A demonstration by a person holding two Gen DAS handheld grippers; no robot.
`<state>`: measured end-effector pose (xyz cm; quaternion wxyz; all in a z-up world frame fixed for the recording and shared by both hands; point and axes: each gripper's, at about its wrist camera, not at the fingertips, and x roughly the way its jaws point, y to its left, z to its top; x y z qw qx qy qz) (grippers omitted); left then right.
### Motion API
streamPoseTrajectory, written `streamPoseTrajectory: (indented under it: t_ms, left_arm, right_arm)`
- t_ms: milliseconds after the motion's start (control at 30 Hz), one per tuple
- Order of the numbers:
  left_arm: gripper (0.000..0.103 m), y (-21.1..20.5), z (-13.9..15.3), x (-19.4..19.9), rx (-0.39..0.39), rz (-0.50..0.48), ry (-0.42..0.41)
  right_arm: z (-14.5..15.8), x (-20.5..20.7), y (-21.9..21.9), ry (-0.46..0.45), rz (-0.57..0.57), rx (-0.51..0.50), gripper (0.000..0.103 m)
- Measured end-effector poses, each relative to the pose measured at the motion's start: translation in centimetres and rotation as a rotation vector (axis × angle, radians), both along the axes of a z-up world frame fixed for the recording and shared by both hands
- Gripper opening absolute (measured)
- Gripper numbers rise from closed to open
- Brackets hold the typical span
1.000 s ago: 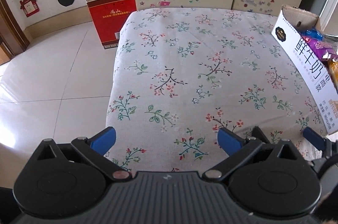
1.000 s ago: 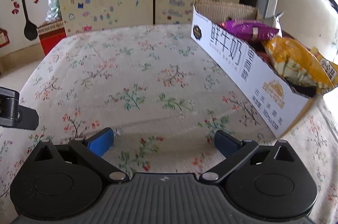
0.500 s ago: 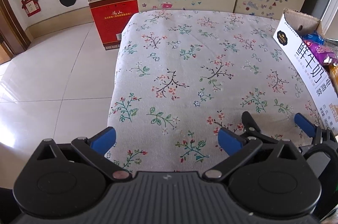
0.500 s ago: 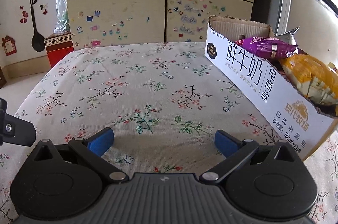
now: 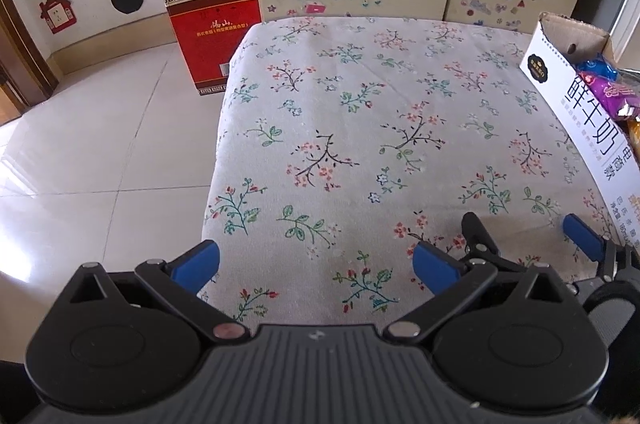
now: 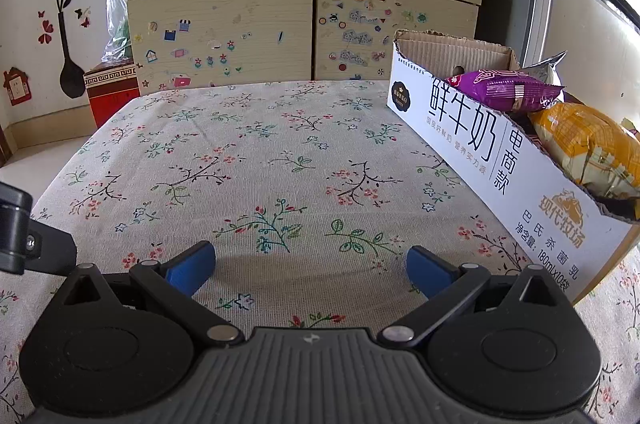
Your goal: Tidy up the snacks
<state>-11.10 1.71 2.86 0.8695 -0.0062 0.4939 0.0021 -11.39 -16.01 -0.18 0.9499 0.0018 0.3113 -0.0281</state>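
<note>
A white cardboard milk box (image 6: 492, 144) lies on the right side of the floral tablecloth (image 6: 260, 160) and holds a purple snack bag (image 6: 500, 86), an orange snack bag (image 6: 588, 144) and a silver packet edge. The left wrist view shows the same box (image 5: 580, 120) with the purple bag (image 5: 608, 94) and a blue packet (image 5: 598, 66). My right gripper (image 6: 311, 270) hovers open and empty over the near cloth, left of the box. My left gripper (image 5: 316, 264) is open and empty near the table's front-left corner, and the right gripper (image 5: 532, 236) shows beside it.
A sticker-covered wooden cabinet (image 6: 300, 36) stands behind the table, its shelf crowded with boxes and bottles. A red carton (image 5: 214, 32) with a plastic bag on top sits on the tiled floor (image 5: 100, 144) at the left. The table's left edge drops to the floor.
Both grippers have pulled back and tilted up, so more of the cabinet and shelf shows. The right gripper sits further forward in the left wrist view. Both stay open.
</note>
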Motion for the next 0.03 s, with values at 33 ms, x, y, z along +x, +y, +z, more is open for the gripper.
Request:
streamPoseTrajectory:
  t_ms: [33]
  left_arm:
    - [0.102, -0.06, -0.03, 0.06, 0.005, 0.001, -0.002]
  right_arm:
    - [0.0, 0.0, 0.0, 0.0, 0.0, 0.0, 0.103]
